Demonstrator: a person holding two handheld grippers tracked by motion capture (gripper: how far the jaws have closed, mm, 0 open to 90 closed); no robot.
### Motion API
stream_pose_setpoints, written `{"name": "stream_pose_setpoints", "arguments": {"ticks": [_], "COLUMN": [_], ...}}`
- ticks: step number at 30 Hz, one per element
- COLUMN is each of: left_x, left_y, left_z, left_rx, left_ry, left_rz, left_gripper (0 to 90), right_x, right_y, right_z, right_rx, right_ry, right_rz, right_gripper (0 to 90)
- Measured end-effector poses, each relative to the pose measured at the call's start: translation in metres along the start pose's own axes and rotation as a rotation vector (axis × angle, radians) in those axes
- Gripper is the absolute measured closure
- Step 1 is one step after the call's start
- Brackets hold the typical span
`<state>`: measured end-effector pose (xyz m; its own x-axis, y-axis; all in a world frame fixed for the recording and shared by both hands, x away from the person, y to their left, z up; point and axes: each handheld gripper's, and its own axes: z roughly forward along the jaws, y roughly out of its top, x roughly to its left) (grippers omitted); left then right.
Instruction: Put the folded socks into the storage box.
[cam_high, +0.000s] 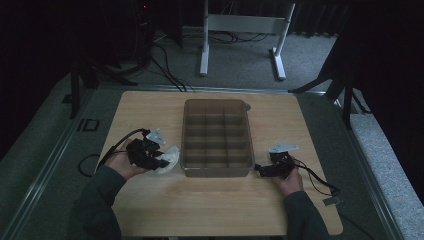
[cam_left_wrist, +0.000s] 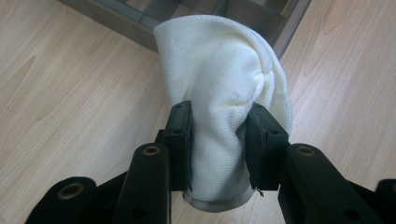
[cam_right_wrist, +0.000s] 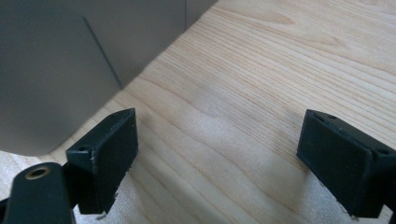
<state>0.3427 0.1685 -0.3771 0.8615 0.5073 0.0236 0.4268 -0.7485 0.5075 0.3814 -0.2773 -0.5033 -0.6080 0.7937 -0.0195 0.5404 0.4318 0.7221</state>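
A rolled white sock (cam_left_wrist: 224, 88) is pinched between the two black pads of my left gripper (cam_left_wrist: 217, 147); the cloth bulges above them. From above, the same sock (cam_high: 169, 159) and left gripper (cam_high: 161, 161) sit just left of a grey divided tray (cam_high: 216, 172) in the middle of the wooden table. My right gripper (cam_high: 258, 169) rests on the table at the tray's front right corner. Its jaws stand wide apart over bare wood in the right gripper view (cam_right_wrist: 224, 163), with the tray's grey wall (cam_right_wrist: 56, 74) close on the left.
The tray has several empty compartments. Cables trail from both grippers across the table (cam_high: 210, 200). A white frame (cam_high: 245, 30) stands on the floor beyond the table's far edge.
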Motion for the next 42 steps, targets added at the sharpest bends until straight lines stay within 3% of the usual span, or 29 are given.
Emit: {"name": "stream_pose_setpoints", "arguments": {"ticks": [42], "left_x": [0.001], "left_y": [0.022], "left_z": [0.002], "left_rx": [0.052], "left_ry": [-0.029], "left_rz": [0.062], "left_gripper": [65.5], "right_x": [0.0], "right_y": [0.0], "right_z": [0.0], "right_rx": [-0.001], "right_ry": [0.0], "right_rz": [0.002], "right_gripper": [12.1]}}
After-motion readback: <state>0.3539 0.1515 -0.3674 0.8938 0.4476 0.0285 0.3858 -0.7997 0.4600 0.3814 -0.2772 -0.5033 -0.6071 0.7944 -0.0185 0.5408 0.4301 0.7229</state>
